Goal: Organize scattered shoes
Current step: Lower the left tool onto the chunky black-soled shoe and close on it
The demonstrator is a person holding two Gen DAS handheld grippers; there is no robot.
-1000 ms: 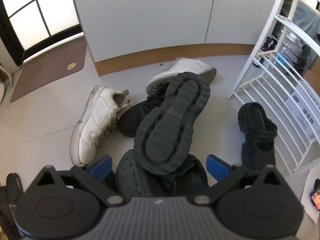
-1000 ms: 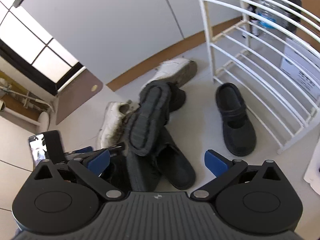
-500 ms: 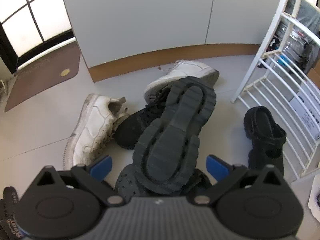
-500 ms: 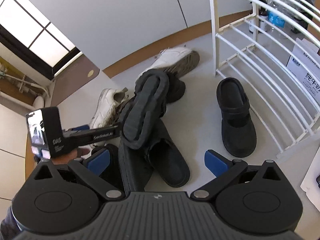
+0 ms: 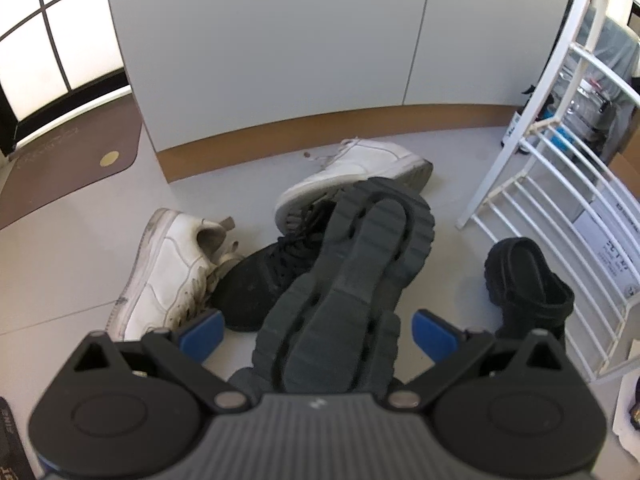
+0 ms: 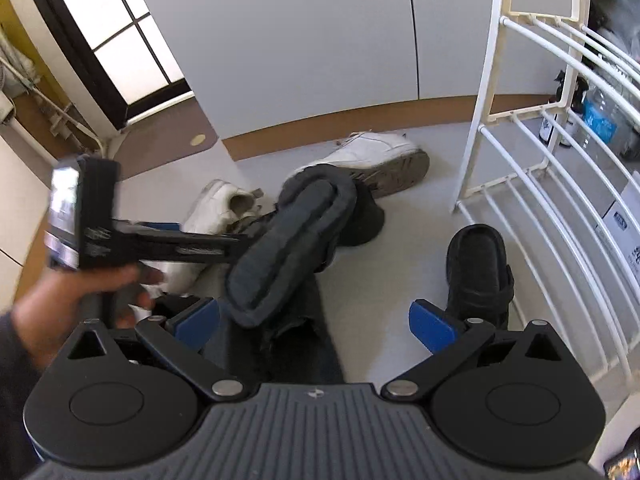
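A heap of shoes lies on the pale floor in front of a white wall with a brown skirting. On top of the heap a black sneaker [image 5: 344, 292] rests upside down, its chunky grey sole facing up and slanting from near left to far right. Under it sits a second black lace-up sneaker [image 5: 268, 280], toe pointing near left. Left of the heap a scuffed white sneaker [image 5: 164, 276] lies on the floor, and at the far side another white sneaker [image 5: 360, 168] is tipped on its side against the pile. Apart from the heap, to the right, a black strapped clog [image 5: 528, 276] stands just beside the bottom rails of a white wire shoe rack [image 5: 560, 200]. The left gripper [image 5: 316, 330] hangs over the near end of the upturned sole, its blue-tipped fingers spread wide on either side of it, gripping nothing. The right gripper [image 6: 314, 320] is likewise released, fingers wide apart above the floor between the heap and the clog. A brown doormat [image 5: 68, 172] lies far left beneath a window.
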